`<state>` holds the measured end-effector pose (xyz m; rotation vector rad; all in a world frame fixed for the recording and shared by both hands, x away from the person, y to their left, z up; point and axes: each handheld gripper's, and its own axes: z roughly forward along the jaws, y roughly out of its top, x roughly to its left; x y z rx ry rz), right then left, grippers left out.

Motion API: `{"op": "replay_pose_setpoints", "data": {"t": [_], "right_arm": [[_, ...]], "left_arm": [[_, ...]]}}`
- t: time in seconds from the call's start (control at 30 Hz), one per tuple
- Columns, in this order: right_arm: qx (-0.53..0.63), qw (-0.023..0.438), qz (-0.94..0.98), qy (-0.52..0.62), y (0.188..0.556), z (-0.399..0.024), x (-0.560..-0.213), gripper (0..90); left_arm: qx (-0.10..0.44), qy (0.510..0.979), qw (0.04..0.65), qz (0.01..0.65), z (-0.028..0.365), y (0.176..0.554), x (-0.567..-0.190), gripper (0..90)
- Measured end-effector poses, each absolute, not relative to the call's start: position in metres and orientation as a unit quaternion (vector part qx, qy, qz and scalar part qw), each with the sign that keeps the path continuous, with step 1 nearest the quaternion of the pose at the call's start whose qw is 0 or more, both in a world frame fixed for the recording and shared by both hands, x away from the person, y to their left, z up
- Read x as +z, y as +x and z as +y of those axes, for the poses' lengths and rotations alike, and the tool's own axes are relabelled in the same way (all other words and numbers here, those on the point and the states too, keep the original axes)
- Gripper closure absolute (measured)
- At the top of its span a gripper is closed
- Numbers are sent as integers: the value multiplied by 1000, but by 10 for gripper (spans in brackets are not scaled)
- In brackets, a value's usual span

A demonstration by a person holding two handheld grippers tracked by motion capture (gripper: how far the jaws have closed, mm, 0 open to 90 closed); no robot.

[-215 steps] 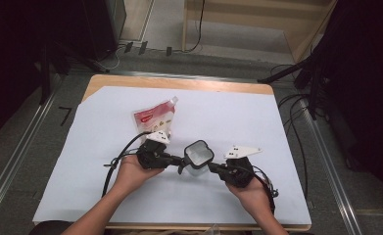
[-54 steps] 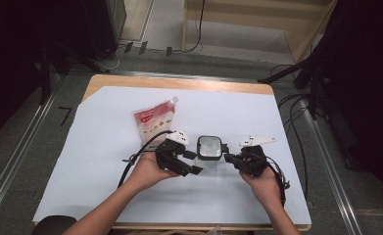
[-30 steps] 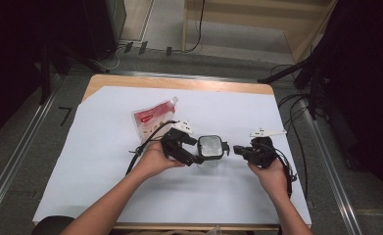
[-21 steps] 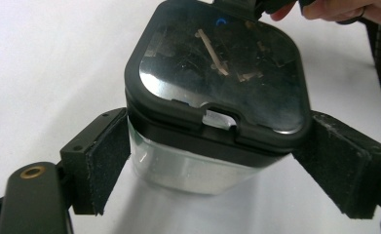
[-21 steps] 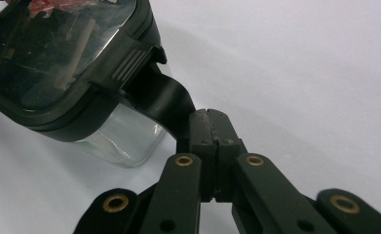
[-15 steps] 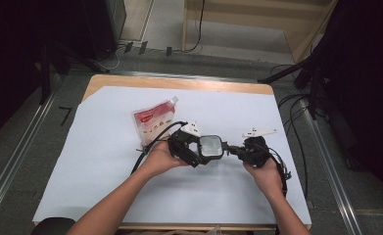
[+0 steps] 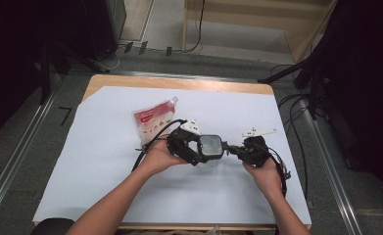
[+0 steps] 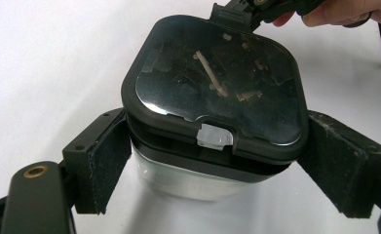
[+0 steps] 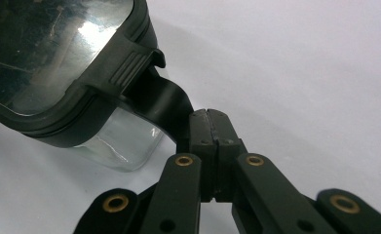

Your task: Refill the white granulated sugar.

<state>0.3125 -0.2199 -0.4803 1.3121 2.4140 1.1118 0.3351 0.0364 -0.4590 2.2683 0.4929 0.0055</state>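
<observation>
A small clear box [image 7: 211, 147] with a black lid [image 8: 217, 83] is held just above the white sheet on the table [image 7: 101, 147], near the middle of it, between the two hands. The left tongs [image 7: 199, 152] clamp the box across its body: in the left gripper view a padded jaw presses on each side, just under the lid's rim. The right tongs [image 7: 233, 151] come in from the opposite side, and in the right gripper view their jaws are pressed together on a black strap [image 9: 166, 105] that curves out from under the ribbed latch of the lid. The clear window of the lid shows scratches and reflections. A red and white pouch [image 7: 155, 117] lies flat on the sheet behind the left hand [image 7: 157, 156], apart from the box.
</observation>
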Motion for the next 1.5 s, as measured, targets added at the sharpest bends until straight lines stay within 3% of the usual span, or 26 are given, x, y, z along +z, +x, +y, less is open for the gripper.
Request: {"op": "replay_pose_setpoints", "data": {"t": [1.2,1.27,1.3,1.4,1.5], "right_arm": [[384,89,808,439,310,-220,-477,900],[383,90,808,438,310,-220,-477,900],[384,90,807,438,309,-220,-477,900],[387,90,807,437,309,-219,-476,900],[390,88,807,434,308,-220,-475,900]], "left_arm": [[37,911,371,176,27,330,-435,164],[18,907,386,168,28,331,-433,189],[9,901,401,165,29,331,-431,315],[1,898,407,167,26,332,-427,312],[-2,900,406,159,23,331,-423,366]]}}
